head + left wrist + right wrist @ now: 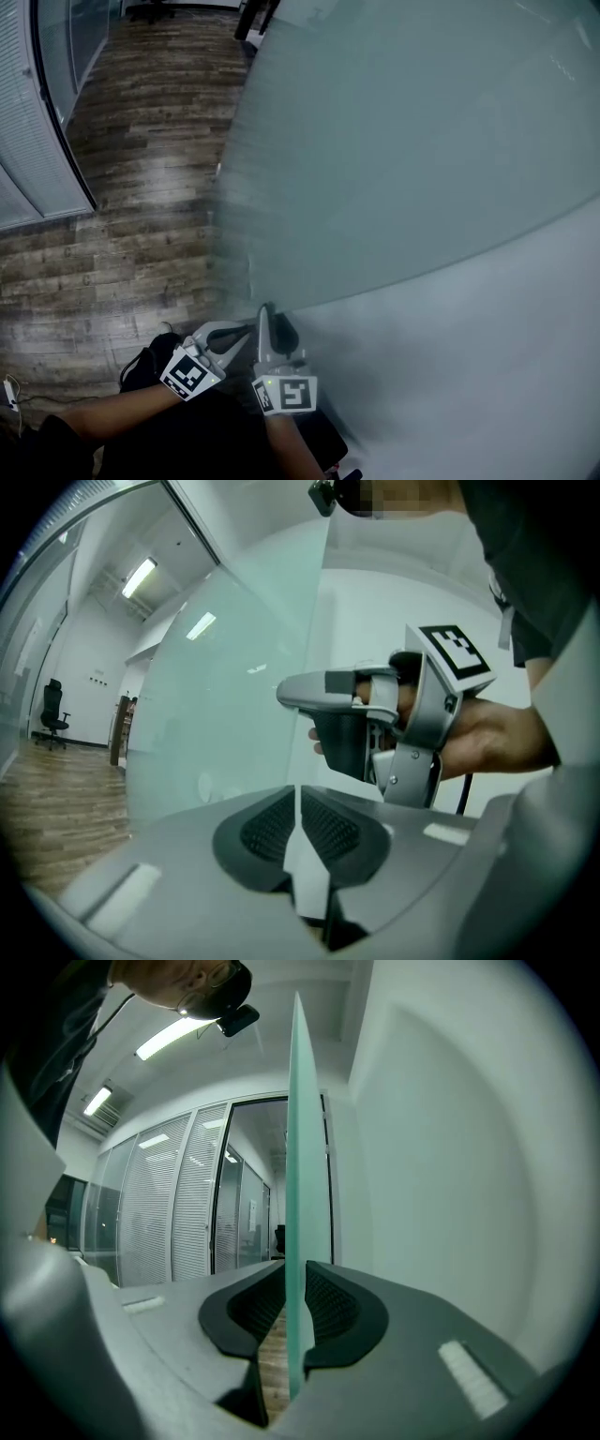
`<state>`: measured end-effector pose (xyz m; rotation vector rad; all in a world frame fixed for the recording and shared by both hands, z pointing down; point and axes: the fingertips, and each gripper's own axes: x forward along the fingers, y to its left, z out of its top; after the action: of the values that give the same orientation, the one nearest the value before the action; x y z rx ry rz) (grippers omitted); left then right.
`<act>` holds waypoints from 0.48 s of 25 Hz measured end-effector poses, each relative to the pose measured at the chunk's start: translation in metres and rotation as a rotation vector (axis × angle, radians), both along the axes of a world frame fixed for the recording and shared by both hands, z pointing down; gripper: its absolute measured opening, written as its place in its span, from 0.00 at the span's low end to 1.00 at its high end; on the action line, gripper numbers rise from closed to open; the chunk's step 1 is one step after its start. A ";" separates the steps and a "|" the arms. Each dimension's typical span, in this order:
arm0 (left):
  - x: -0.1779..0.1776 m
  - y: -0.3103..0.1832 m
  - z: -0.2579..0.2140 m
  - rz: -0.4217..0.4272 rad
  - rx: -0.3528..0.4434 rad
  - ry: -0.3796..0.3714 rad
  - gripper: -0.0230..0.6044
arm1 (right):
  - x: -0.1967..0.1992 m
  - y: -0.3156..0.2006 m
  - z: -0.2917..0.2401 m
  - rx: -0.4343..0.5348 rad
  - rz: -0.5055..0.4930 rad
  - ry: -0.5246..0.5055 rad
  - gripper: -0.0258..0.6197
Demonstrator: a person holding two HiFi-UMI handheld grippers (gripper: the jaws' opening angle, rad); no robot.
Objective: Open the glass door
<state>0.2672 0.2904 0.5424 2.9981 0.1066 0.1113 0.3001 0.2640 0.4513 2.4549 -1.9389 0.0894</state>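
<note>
The frosted glass door [403, 141] fills the upper right of the head view, its free edge running down to my grippers. My right gripper [265, 317] points up at that edge. In the right gripper view the green edge of the glass door [302, 1147] stands upright between the right gripper's [297, 1274] pads, which press on both faces. My left gripper [246, 335] lies just left of it, pointing toward it. In the left gripper view the left gripper's [300, 797] pads meet at the tips with nothing between them. Beyond them are the glass door [225, 696] and the hand-held right gripper [347, 724].
A wood floor [141, 206] stretches to the left of the door. A glass partition with blinds [28, 141] lines the far left. A white wall [469, 375] lies right of the door. An office chair [52, 710] stands far off down the room.
</note>
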 end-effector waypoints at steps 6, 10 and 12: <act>0.010 0.001 -0.004 0.053 -0.034 0.012 0.04 | 0.019 0.012 0.001 0.029 0.069 0.007 0.13; 0.019 0.001 -0.005 0.120 -0.050 0.019 0.04 | 0.036 0.024 0.003 0.046 0.117 0.008 0.12; 0.024 -0.003 -0.005 0.135 -0.048 0.017 0.04 | 0.045 0.028 0.004 0.045 0.132 0.007 0.12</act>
<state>0.2916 0.2871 0.5373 2.9421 0.3097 0.0962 0.3456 0.2918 0.4550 2.6058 -1.7944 0.0392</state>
